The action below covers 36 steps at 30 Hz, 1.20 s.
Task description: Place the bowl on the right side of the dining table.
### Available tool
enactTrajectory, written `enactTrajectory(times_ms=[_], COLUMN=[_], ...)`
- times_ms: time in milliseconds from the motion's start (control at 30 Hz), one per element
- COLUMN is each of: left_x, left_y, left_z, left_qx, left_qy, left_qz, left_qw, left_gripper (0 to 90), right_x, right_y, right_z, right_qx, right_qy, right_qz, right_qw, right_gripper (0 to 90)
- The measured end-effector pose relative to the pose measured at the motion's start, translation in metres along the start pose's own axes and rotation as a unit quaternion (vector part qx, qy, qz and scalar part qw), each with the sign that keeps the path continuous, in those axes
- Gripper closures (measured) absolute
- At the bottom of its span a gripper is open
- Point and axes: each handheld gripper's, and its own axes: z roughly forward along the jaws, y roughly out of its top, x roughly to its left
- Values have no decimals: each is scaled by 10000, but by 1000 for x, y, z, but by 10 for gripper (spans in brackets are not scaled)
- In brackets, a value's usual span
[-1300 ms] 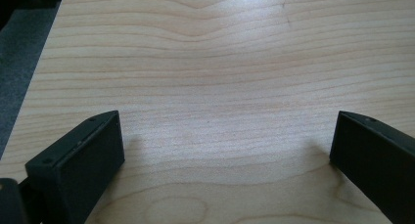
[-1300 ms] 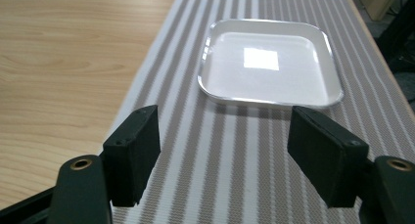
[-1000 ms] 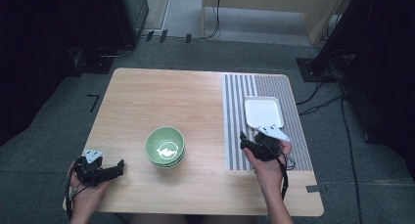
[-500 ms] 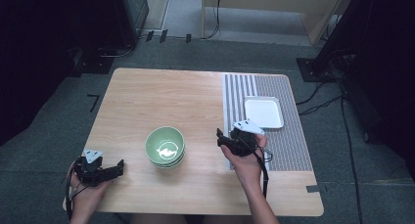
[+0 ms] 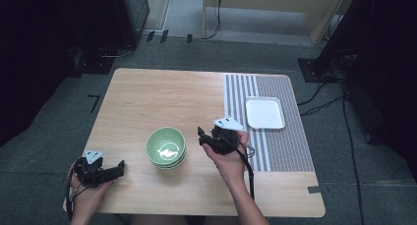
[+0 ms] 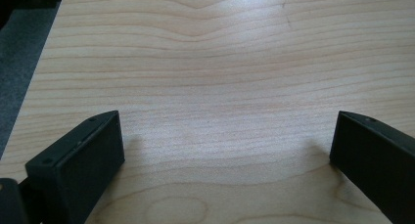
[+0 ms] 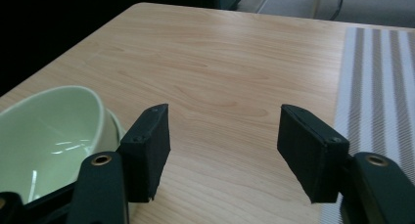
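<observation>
wooden table (image 5: 162, 95): light grain, carries everything below. landmark for positions = the green bowls.

striped placemat (image 5: 268, 122): grey and white stripes, covers the table's right part, well to the right of the bowls.

white tray (image 5: 264, 112): rectangular, shallow, lies on the placemat, to the right of the bowls and farther from the person.

green bowls (image 5: 166, 147): pale green, appear to be a nested stack, upright, glare on the inner surface. sit left of the placemat on bare wood, toward the person's edge. in the right gripper view the rim sits just left of the left jaw; touching or not, cannot tell.

right gripper (image 5: 202, 137): held in the person's right hand (image 5: 227, 154), just right of the bowls, jaws pointing toward them. jaws wide apart, bare wood between them, nothing gripped. grey plate on top, cable trailing back along the forearm.

left gripper (image 5: 118, 168): held in the left hand (image 5: 84, 193), left of the bowls and nearer the person, by the table's corner. jaws spread wide, low over bare wood, holding nothing.
</observation>
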Motion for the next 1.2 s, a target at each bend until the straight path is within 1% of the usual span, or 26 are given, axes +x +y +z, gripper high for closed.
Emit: enactTrajectory(times_ms=[67, 100, 133, 200, 267, 300, 333, 367, 433, 500, 533, 567, 600, 633, 667, 700, 767, 833, 900, 933, 1033, 1067, 1133, 1200], left_x=[0, 0, 0, 0, 0, 0, 0, 0, 0, 0, 0, 0, 0, 0, 0, 0, 0, 0, 0, 0, 0, 0, 0, 0], left_y=[0, 0, 0, 0, 0, 0, 0, 0, 0, 0, 0, 0, 0, 0, 0, 0, 0, 0, 0, 0, 0, 0, 0, 0], left_z=[0, 0, 0, 0, 0, 0, 0, 0, 0, 0, 0, 0, 0, 0, 0, 0, 0, 0, 0, 0, 0, 0, 0, 0], left_qx=[2, 2, 2, 4, 3, 4, 5, 3, 5, 4, 5, 4, 2, 2, 5, 5, 5, -3, -3, -2, -10, -5, -1, -1], left_qy=[-4, -4, -4, -4, -5, -3, -3, -5, -4, -4, -4, -4, -5, -5, -4, -4, -4, -4, -5, -4, -3, -3, -4, -6], left_qz=[-5, -5, -5, -6, -6, -5, -5, -6, -6, -5, -4, -5, -5, -5, -4, -4, -4, -14, -13, -12, -23, -16, -11, -8], left_qw=[10000, 10000, 10000, 10000, 10000, 10000, 10000, 10000, 10000, 10000, 10000, 10000, 10000, 10000, 10000, 10000, 10000, 10000, 10000, 10000, 10000, 10000, 10000, 10000], left_gripper=[0, 0, 0, 0, 0, 0, 0, 0, 0, 0, 0, 0, 0, 0, 0, 0, 0, 0, 0, 0, 0, 0, 0, 0], right_x=[6, 6, 12, 16, 21, 21, 26, 27, 32, 34, 39, 41, 44, 44, 48, 49, 53, 57, 59, 63, 66, 68, 68, 69], right_y=[2, 2, 3, 4, 3, 3, 2, 2, 1, 1, 0, -1, -2, -2, -4, -4, -6, -9, -10, -12, -13, -16, -17, -17], right_z=[2, 2, 4, 6, 9, 9, 12, 13, 16, 17, 20, 21, 23, 23, 26, 28, 32, 35, 37, 41, 44, 47, 48, 49], right_qx=[-7, -7, -34, -40, -6, -6, 45, 66, 103, 124, 183, 192, 236, 236, 312, 342, 418, 496, 532, 600, 656, 774, 764, 810], right_qy=[92, 92, 180, 258, 308, 308, 398, 441, 513, 539, 610, 624, 574, 574, 573, 629, 662, 640, 622, 534, 543, 521, 446, 383], right_qz=[-24, -24, -19, 5, -7, -7, -26, -35, -53, -60, -93, -93, -131, -131, -142, -125, -168, -247, -266, -333, -323, -344, -391, -433], right_qw=[10000, 10000, 9998, 9997, 9995, 9995, 9992, 9990, 9986, 9985, 9979, 9978, 9980, 9980, 9978, 9974, 9968, 9964, 9963, 9962, 9958, 9950, 9953, 9950], right_gripper=[386, 386, 395, 401, 407, 407, 419, 420, 427, 430, 436, 450, 468, 468, 502, 519, 534, 559, 567, 582, 601, 631, 657, 694])
